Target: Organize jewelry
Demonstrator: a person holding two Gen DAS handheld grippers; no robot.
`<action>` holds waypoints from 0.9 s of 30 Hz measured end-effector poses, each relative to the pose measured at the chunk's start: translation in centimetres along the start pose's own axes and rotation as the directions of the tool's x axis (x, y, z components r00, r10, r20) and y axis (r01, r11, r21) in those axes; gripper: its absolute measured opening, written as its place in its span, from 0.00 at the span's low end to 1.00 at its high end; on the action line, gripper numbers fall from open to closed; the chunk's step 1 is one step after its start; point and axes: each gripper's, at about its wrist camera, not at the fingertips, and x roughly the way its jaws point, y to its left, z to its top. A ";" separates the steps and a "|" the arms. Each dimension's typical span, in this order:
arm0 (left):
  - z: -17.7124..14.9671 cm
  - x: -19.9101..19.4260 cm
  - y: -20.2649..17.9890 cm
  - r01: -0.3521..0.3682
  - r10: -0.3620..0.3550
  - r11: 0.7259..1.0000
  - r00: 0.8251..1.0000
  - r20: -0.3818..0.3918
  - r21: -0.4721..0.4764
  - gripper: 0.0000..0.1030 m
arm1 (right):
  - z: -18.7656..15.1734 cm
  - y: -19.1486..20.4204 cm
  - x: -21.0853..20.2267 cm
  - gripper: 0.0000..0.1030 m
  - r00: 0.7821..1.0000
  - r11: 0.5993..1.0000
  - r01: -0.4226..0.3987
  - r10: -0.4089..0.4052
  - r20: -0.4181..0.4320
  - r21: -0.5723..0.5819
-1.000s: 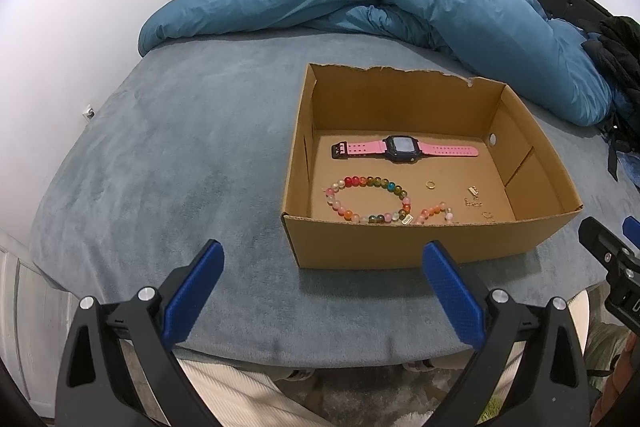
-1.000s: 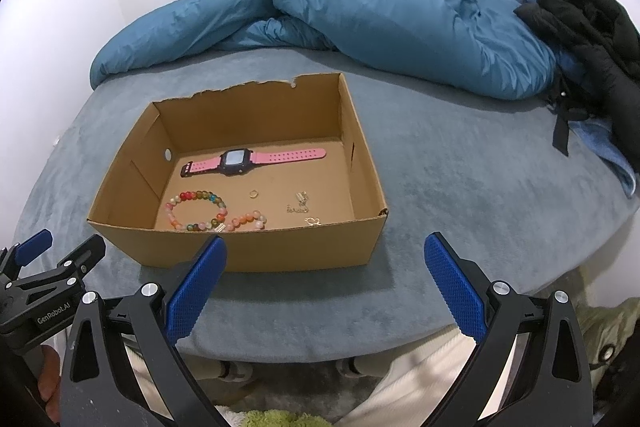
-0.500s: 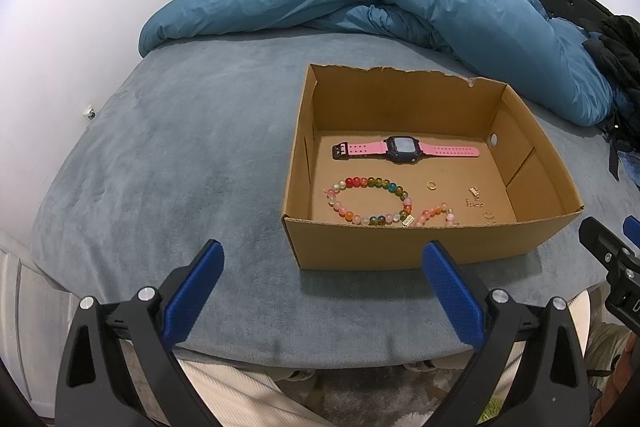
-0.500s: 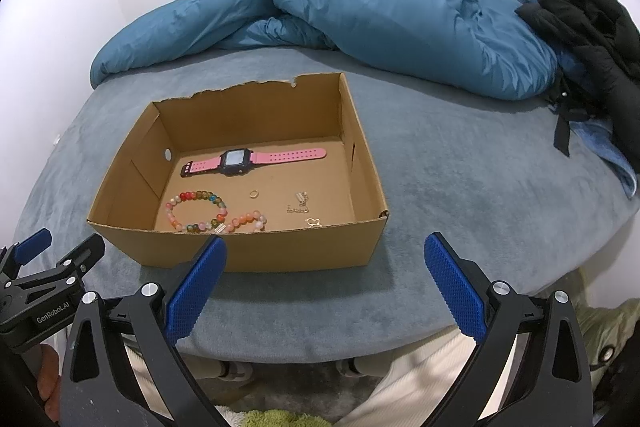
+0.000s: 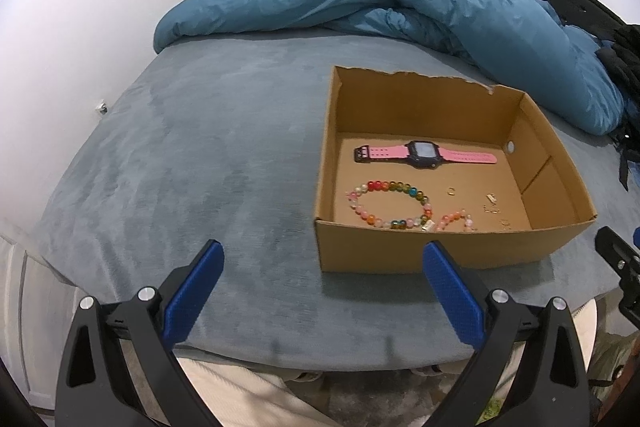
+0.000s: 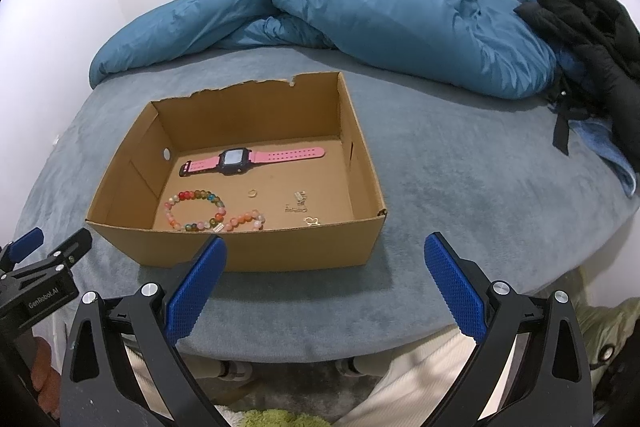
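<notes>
An open cardboard box [image 6: 256,247] stands on the grey-blue bed [image 5: 208,163], near its front edge, and holds all the jewelry in view. A pink-strapped digital watch [image 6: 248,159] lies flat along the far part of the floor. A multicoloured bead bracelet [image 6: 195,210] lies at the near left, with a shorter pink bead strand [image 6: 246,220] touching its right end. A small gold ring [image 6: 252,193] and a few tiny gold pieces [image 6: 300,205] lie spread to the right, each apart from its neighbours, presumably so that each can be picked singly. The left gripper [image 5: 318,281] and right gripper [image 6: 326,275] hover short of the box, fingers spread wide and holding nothing. This arrangement fits equally a sorted box and one awaiting removal of its contents. Compared with the frame one second earlier, the left-wrist view has swung leftward, placing the box further right; the jewelry and the right-wrist view are unchanged.
</notes>
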 end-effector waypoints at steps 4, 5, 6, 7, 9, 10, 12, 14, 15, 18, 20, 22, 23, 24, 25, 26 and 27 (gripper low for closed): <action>0.0 0.0 0.7 -0.015 0.015 1.000 1.000 -0.003 -0.014 0.95 | 0.0 -0.1 0.1 0.92 1.000 1.000 -0.001 0.001 -0.001 0.002; 0.0 0.0 0.7 -0.017 0.017 1.000 1.000 -0.003 -0.016 0.95 | 0.0 -0.1 0.1 0.92 1.000 1.000 0.000 0.000 -0.002 0.002; 0.0 0.0 0.8 -0.019 0.019 1.000 1.000 -0.004 -0.018 0.95 | 0.1 -0.1 0.1 0.92 1.000 1.000 -0.001 0.001 -0.003 0.003; -0.1 0.0 1.0 -0.022 0.022 1.000 1.000 -0.005 -0.020 0.95 | 0.1 -0.1 0.1 0.92 1.000 1.000 -0.001 0.001 -0.002 0.001; -0.1 0.0 1.2 -0.025 0.025 0.999 1.000 -0.005 -0.023 0.95 | 0.1 -0.1 0.0 0.92 1.000 1.000 0.001 -0.001 -0.001 0.000; -0.1 -0.1 1.3 -0.027 0.027 0.999 1.000 -0.005 -0.024 0.95 | 0.1 -0.1 0.0 0.92 1.000 1.000 0.002 -0.002 -0.001 0.001; -0.1 -0.1 1.7 -0.029 0.029 0.999 1.000 -0.004 -0.027 0.95 | 0.1 -0.2 0.0 0.92 1.000 1.000 0.002 -0.002 -0.001 0.002; -0.3 -0.2 2.1 -0.032 0.032 0.999 0.999 0.003 -0.029 0.95 | 0.1 -0.2 0.0 0.92 1.000 1.000 0.005 -0.005 0.001 0.001; -0.3 -0.3 2.2 -0.032 0.032 0.999 0.999 0.006 -0.028 0.95 | 0.1 -0.3 0.0 0.92 1.000 1.000 0.005 -0.005 0.002 0.002; -0.6 -0.4 2.6 -0.024 0.025 0.999 1.000 0.017 -0.030 0.95 | 0.0 -0.3 -0.1 0.92 1.000 1.000 0.007 -0.007 0.004 0.004; -0.8 -0.6 2.7 -0.023 0.024 0.999 0.999 0.027 -0.027 0.95 | -0.1 -0.3 -0.1 0.92 1.000 1.000 0.010 -0.010 0.005 0.005; -1.1 -0.7 2.8 -0.021 0.022 0.999 0.999 0.031 -0.025 0.95 | -0.2 -0.4 -0.2 0.92 1.000 1.000 0.012 -0.012 0.005 0.007; -1.2 -0.7 2.8 -0.018 0.019 1.000 0.999 0.031 -0.025 0.95 | -0.1 -0.4 -0.2 0.92 1.000 1.000 0.012 -0.012 0.005 0.006; -1.3 -0.7 2.9 -0.017 0.018 1.000 0.999 0.031 -0.026 0.95 | -0.2 -0.4 -0.2 0.92 1.000 1.000 0.012 -0.012 0.006 0.006; -1.3 -0.8 2.9 -0.018 0.019 0.999 0.999 0.031 -0.028 0.95 | -0.2 -0.4 -0.3 0.92 1.000 1.000 0.012 -0.012 0.006 0.006; -1.3 -0.8 3.0 -0.018 0.019 0.999 0.999 0.030 -0.030 0.95 | -0.2 -0.4 -0.2 0.92 1.000 1.000 0.012 -0.012 0.006 0.006; -1.4 -0.8 3.1 -0.017 0.019 0.999 0.999 0.031 -0.034 0.95 | -0.2 -0.5 -0.3 0.92 1.000 1.000 0.013 -0.013 0.007 0.006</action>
